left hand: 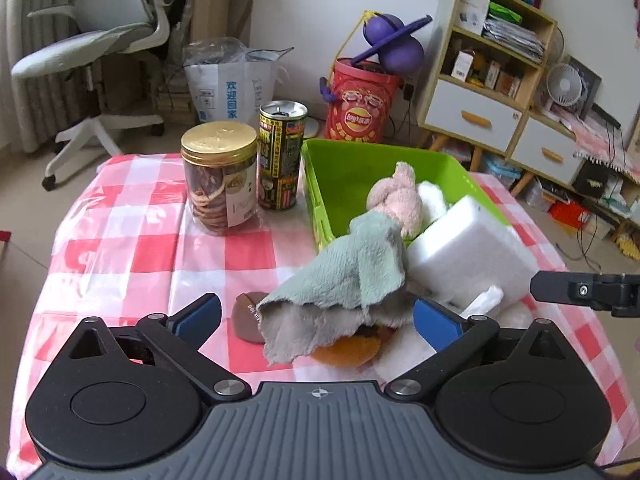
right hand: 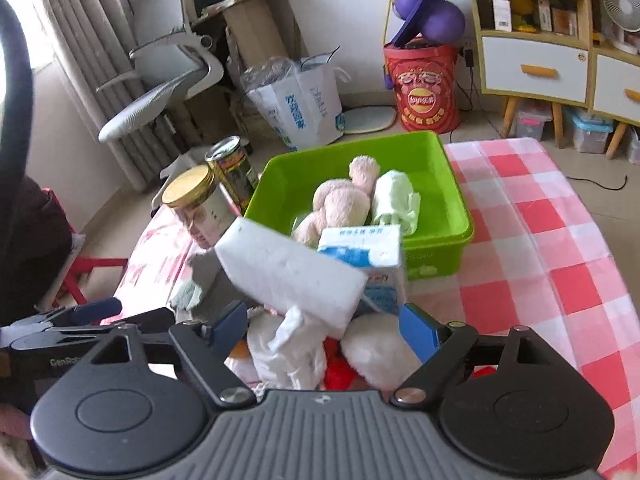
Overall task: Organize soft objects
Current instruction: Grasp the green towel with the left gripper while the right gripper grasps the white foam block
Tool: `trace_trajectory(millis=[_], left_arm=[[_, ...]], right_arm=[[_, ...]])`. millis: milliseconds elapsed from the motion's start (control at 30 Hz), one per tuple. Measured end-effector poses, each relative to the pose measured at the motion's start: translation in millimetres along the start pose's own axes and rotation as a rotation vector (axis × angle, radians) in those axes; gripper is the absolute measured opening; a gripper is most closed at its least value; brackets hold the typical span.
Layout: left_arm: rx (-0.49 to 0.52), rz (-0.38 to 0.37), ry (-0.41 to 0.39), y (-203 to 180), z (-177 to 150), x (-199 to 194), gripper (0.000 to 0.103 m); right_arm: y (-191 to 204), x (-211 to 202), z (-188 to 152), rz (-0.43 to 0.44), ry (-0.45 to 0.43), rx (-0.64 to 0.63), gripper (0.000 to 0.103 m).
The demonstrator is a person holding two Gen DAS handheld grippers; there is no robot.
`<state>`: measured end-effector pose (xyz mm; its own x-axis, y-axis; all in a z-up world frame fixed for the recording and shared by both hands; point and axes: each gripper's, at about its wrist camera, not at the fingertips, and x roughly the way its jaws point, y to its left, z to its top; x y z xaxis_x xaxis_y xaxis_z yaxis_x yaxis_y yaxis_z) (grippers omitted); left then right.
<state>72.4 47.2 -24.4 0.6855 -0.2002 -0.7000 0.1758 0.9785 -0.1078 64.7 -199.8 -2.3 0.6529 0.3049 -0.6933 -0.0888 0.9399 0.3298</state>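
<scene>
Two handheld grippers hover over a table draped in a red-and-white checked plastic cloth [left hand: 132, 240], where sorting of soft goods appears roughly midway. The bright green plastic bin [right hand: 436, 240] at the far side already holds a pale pink plush toy [right hand: 340, 200] and a rolled pale green cloth [right hand: 394, 196], while a heap of unsorted items sits just in front of it. Largest in that heap is a white rectangular foam block [right hand: 292, 272], tilted and leaning near the bin's front wall, with a blue-and-white tissue pack [right hand: 366, 252] touching it. A sage-green fleece towel [left hand: 344, 276] drapes over the pile's left side, half covering an orange soft toy [left hand: 348, 350]; white fluffy fabric [right hand: 372, 356] and a scrap of red lie beneath. The left gripper [left hand: 316, 316] has its blue pads spread fully wide on either side of the towel's hem, pressing nothing. The right gripper [right hand: 324, 326] is also parted, its pads flanking the foam block's lower corner and white fabric without pinching either. A gold-lidded clear plastic jar of biscuits [left hand: 219, 178] and a black-and-yellow drink can [left hand: 281, 156] stand left of the bin, hard items likely to stay put. The next move probably calls for closing on the towel or foam and lifting it clear of the bin's near wall.
</scene>
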Motion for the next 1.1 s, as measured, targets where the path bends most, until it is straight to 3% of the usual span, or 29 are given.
trace_trajectory(millis=[467,667,967,1100], left_arm=[[0.009,-0.079,0.004,13.1,-10.7,5.6,0.098],[0.041,-0.134,-0.034,15.0,-15.8,9.1,0.098],[0.077,-0.133,-0.111,13.2,-21.8,28.1,0.093],[0.055,-0.144,-0.136,15.3,-20.8,33.2,0.084]], right_arm=[[9.1,12.0,-4.4,0.013,0.038,-0.008,0.056],[4.7,12.1,-5.8,0.033,0.037,-0.007,0.056],[5.0,16.9,-8.2,0.040,-0.045,-0.089,0.055],[3.2,22.2,-7.8,0.038,-0.073,-0.108,0.053]])
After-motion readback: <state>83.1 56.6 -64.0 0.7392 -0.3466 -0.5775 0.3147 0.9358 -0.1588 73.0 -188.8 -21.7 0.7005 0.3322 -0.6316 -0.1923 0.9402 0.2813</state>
